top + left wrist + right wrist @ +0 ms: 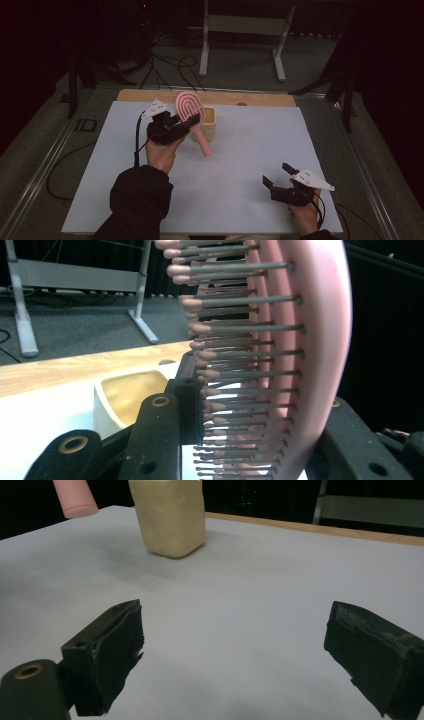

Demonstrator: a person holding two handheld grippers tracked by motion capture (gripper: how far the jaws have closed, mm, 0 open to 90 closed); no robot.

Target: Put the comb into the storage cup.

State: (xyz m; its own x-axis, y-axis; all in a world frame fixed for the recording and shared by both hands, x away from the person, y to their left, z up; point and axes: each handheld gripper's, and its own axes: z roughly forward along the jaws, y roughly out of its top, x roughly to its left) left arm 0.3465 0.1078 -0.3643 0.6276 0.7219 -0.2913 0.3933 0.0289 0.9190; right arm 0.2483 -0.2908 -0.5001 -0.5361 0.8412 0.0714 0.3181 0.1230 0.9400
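The person's left forearm, in a dark sleeve [140, 200], reaches forward from the near edge of the table [250, 150], and the left hand [162, 150] holds the left gripper [187, 122] raised near the far side, its fingers clenched on a pink hairbrush [192, 117]. The brush sits between the fingers by its head: the rounded head rises above and beyond them, while the handle slants down on the near side of them, its tip hanging clear of the white surface. In the left gripper view the brush [280, 365] stands edge-on between the fingers, its rows of bristles pointing toward the left finger [160, 435] and its pink back lying against the right one. Just past the fingers stands a cream square cup [210, 122], open at the top; in that same view the cup [125, 400] shows its yellowish inside, partly hidden behind the left finger. The right hand [305, 212] rests low at the near right corner of the table, cut off at the wrist by the frame edge, holding the right gripper [277, 175] with its fingers released and spread wide, nothing between them. In the right gripper view the two fingers [115, 650] stand apart over bare white surface, with the cup [170, 515] well beyond them, its rim cut off at the top, and the tip of the brush handle [75, 500] to its left. The room behind the table is dark and hard to make out beyond a grey metal stand [245, 30] and cables on the floor [170, 65].
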